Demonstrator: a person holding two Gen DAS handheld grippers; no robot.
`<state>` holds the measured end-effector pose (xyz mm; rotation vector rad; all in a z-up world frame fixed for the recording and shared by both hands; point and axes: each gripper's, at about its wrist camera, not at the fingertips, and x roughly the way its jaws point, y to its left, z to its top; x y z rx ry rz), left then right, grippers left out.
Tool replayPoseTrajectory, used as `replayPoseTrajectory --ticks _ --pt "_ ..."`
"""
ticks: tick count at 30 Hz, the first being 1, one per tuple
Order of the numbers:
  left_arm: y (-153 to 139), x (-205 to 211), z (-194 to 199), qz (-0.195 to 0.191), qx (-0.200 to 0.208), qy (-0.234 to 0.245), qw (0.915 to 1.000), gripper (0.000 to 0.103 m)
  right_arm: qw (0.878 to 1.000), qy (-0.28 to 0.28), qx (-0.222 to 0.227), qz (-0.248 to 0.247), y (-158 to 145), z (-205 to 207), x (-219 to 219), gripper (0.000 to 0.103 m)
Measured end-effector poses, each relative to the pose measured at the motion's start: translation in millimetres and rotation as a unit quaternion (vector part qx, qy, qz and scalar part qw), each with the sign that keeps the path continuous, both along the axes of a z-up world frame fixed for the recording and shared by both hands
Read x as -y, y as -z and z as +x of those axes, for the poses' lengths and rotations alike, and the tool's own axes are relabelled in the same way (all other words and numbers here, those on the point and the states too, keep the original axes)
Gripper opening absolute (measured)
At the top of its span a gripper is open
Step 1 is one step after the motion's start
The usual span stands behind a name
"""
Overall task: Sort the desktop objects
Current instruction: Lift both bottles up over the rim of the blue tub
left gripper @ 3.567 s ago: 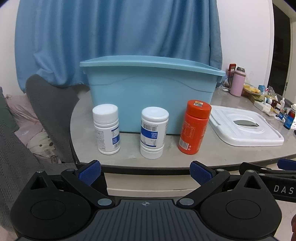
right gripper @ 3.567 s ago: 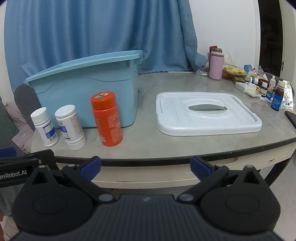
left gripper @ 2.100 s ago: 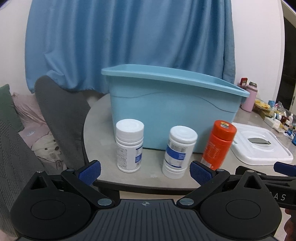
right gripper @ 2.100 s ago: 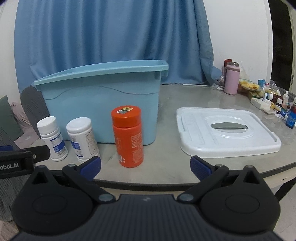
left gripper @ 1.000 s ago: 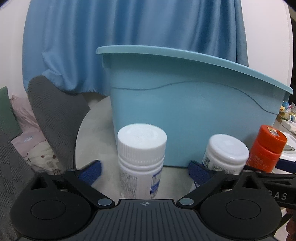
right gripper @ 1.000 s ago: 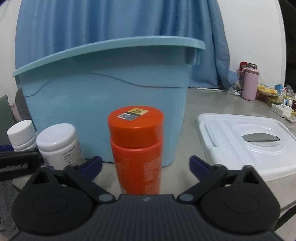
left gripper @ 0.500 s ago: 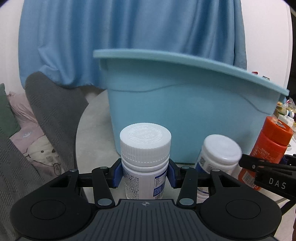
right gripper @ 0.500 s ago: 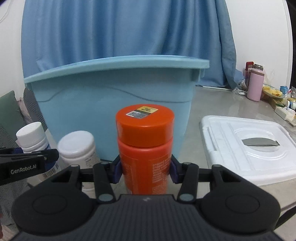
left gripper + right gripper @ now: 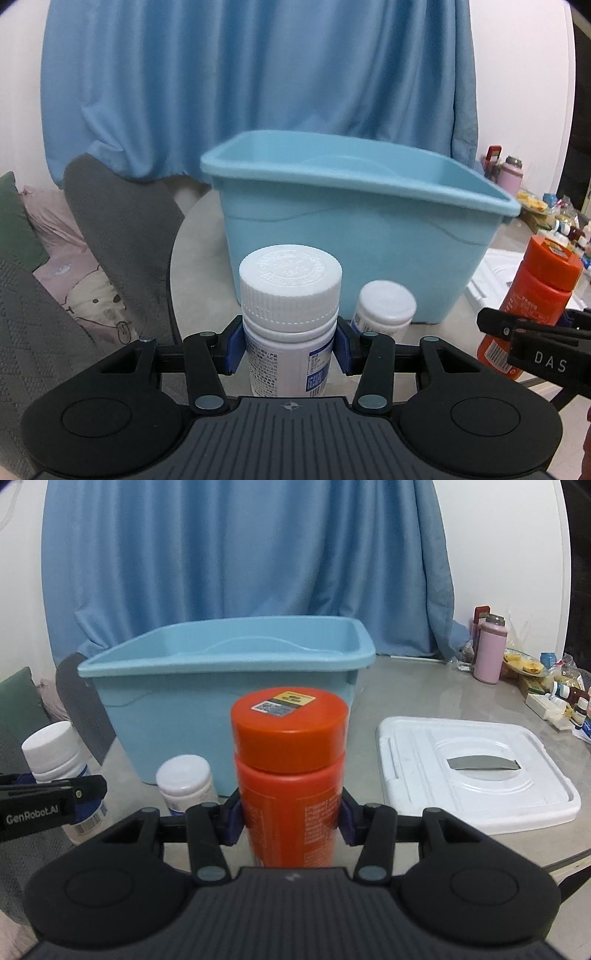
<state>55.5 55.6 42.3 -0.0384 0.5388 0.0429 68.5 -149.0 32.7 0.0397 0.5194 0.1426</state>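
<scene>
My left gripper (image 9: 288, 345) is shut on a white pill bottle (image 9: 290, 317) with a blue label, held upright above the table. My right gripper (image 9: 290, 821) is shut on an orange bottle (image 9: 290, 775) with an orange cap, also lifted. A second white pill bottle (image 9: 384, 310) stands on the table in front of the light blue tub (image 9: 354, 229); it also shows in the right wrist view (image 9: 184, 779). The tub (image 9: 229, 686) is open and looks empty. The orange bottle shows at the right of the left wrist view (image 9: 535, 295).
A white tub lid (image 9: 476, 771) lies flat on the table to the right of the tub. A pink flask (image 9: 489, 650) and several small bottles and snacks crowd the far right edge. A blue curtain hangs behind. A grey chair (image 9: 118, 236) stands at the left.
Both grippers closed on their bottles and have lifted them; the tub's open top is now visible from above. The middle white bottle stays on the table.
</scene>
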Motion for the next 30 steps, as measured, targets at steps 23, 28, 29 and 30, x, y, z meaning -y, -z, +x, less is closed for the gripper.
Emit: replayPoseTrajectory --ticks 23,28,29,30 --pt "-100.4 24.2 -5.0 0.002 0.048 0.029 0.9984 0.048 0.999 0.009 0.054 -0.003 -81.1 -3.8 6.5 0.05" --pt "-119.6 27.6 10.5 0.001 0.06 0.034 0.9976 0.048 0.998 0.008 0.068 -0.008 -93.1 7.4 5.3 0.05" --pt "-122.3 28.5 14.1 0.001 0.062 0.033 0.9975 0.048 0.997 0.009 0.07 -0.009 -95.2 10.7 5.2 0.05" --pt "-125.1 29.0 17.8 0.001 0.064 0.033 0.9974 0.048 0.997 0.009 0.072 -0.009 -97.3 14.1 5.1 0.05"
